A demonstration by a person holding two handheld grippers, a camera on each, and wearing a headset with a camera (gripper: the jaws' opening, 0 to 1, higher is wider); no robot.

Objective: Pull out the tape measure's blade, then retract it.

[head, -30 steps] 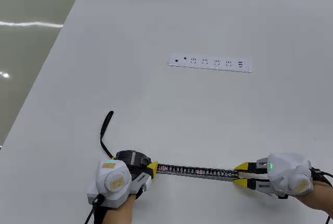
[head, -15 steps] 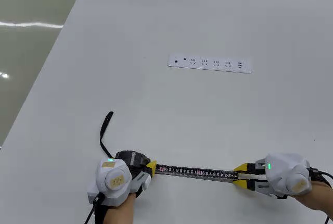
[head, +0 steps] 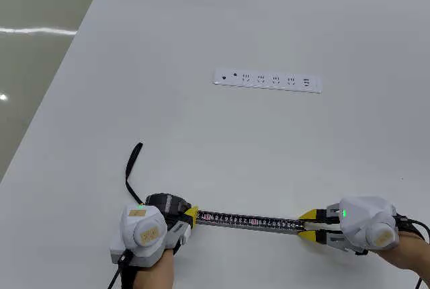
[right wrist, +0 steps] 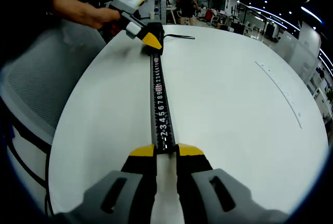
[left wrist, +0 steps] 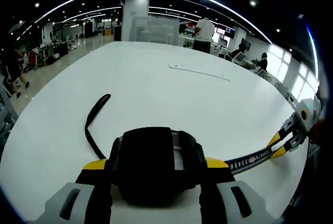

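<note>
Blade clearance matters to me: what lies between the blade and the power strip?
Bare table: in the head view nothing sits between the blade and the power strip.

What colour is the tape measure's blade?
Black with white numerals; the blade shows best in right gripper view.

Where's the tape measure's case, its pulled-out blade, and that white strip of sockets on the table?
tape measure case [left wrist: 156,164]: left gripper view, middle of its black body.
blade [right wrist: 160,109]: right gripper view, numbered face, midway along.
power strip [head: 267,80]: head view, middle of the white bar.
</note>
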